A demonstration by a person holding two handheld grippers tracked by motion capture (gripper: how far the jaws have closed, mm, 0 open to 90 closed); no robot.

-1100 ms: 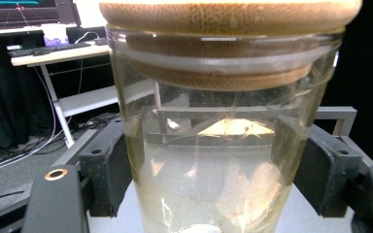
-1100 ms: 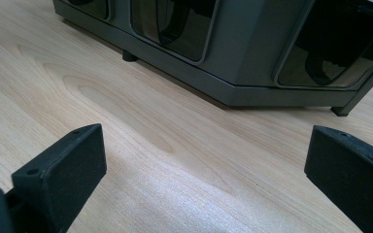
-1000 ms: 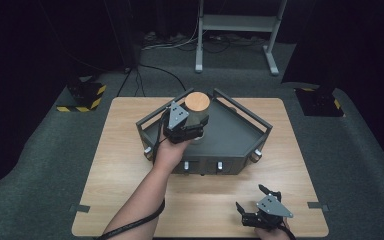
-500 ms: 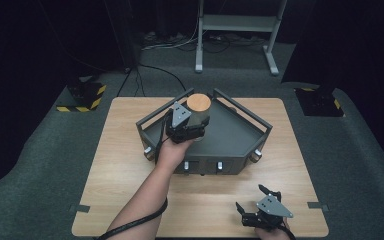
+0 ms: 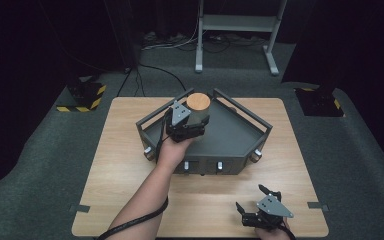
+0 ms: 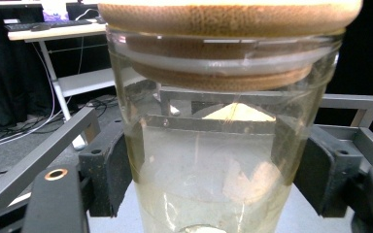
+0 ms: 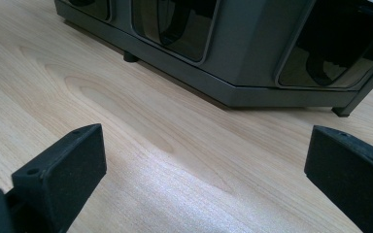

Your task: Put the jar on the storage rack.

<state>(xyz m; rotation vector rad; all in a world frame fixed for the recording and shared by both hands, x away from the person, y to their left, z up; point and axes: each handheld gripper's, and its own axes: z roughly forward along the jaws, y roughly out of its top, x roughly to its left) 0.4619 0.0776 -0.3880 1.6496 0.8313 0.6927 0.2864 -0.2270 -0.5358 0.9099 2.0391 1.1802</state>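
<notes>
High view
Table [image 5: 130,165]: pale wood, on dark grey floor.
Tray [image 5: 240,135]: dark grey, railed, angular; sat at table centre, toward 12 o'clock.
Jar [image 5: 198,107]: glass, upright, round wooden lid on top; stood in the tray's 11 o'clock part.
Left gripper [image 5: 187,127]: at the jar's 7 o'clock side, jaws either side of the jar body; the person's forearm reached up from the 6 o'clock edge.
Right gripper [image 5: 260,202]: low over the table's 5 o'clock corner, well apart from the tray; jaws spread, nothing between them.

Left gripper view
Jar [image 6: 213,165]: clear glass, close up, seen through to the tray rails behind.
Lid [image 6: 228,19]: light wood, seated in the mouth with a pale seal ring under it.
Jaws: black pads pressed on the jar wall at 9 and 3 o'clock, clamped on the jar.
Jar base: below the frame edge; could not tell whether it rested on the tray floor.

Right gripper view
Jaws: wide apart at 7 and 4 o'clock, holding nothing.
Table [image 7: 141,136]: bare wood grain between the jaws.
Tray [image 7: 243,53]: its dark side wall with windows, across 12 o'clock, on short feet.
</notes>
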